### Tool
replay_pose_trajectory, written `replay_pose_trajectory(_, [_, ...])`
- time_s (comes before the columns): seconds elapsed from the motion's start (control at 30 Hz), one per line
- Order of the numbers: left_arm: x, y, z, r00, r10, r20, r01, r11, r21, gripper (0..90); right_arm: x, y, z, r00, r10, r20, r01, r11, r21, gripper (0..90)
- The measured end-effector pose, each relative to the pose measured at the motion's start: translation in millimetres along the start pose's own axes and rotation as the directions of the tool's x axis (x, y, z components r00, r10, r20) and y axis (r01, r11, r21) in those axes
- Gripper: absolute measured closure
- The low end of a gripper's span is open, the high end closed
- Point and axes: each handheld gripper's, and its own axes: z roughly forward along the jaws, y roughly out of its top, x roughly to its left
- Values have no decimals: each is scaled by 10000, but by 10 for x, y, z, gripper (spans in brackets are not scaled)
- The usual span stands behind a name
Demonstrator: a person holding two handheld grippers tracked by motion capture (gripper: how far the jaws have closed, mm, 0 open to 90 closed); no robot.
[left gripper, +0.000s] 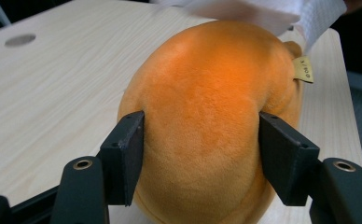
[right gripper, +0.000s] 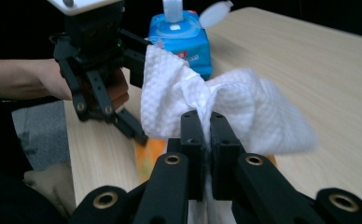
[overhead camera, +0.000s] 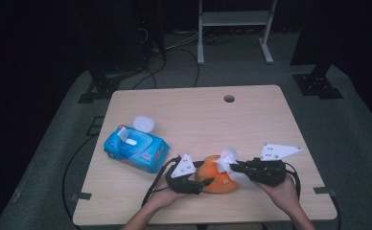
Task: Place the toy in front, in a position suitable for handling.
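- Near the table's [overhead camera: 126, 191] front edge, left gripper [overhead camera: 199, 184] clamps orange plush toy [left gripper: 207, 121]; steadying done.
- Right gripper [right gripper: 206, 135] pinches white wipe [right gripper: 244, 112] over the toy; wiping looks underway, unfinished.
- Wipe pack [overhead camera: 136, 148] sits open, well apart.

a lab: bare wooden table [overhead camera: 251, 115] on grey carpet, cables [overhead camera: 174, 45] and metal rack legs [overhead camera: 201, 52] at twelve o'clock.

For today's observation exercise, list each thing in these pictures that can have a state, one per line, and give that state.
Left hand-held gripper: shut on the orange plush toy, one jaw on each side.
Right hand-held gripper: shut on the white wipe.
Orange plush toy: resting on the table, squeezed between jaws.
White wipe: crumpled, pinched, lying against the toy's top.
Blue wipe pack: lid flipped open, next wipe sticking up.
Table: bare light wood, cable hole uncovered.
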Motion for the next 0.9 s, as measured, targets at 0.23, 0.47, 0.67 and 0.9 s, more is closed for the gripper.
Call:
replay_pose_trajectory(0.23, [0, -25, 33, 9993, -286, -252, 283, 9995, -136, 76, -67, -145, 104, 9992, 392, -95, -381, 9947, 953, 857])
replay_pose_trajectory(0.47, [57, -66, 38, 9931, -1107, 399, 1103, 9938, 115, 243, -113, -178, 60, 9987, 498, 69, -503, 9941, 958, 857])
replay_pose_trajectory(0.67, [-68, 113, -12, 9988, -177, -448, 158, 9990, -428, 397, 87, 48, -7, 9998, -174, 29, 174, 9998, -64, 857])
replay_pose_trajectory(0.9, [-94, 95, -28, 9984, 325, -460, -341, 9989, -336, 399, 64, -20, 76, 9998, -155, 152, 148, 9987, 481, 858])
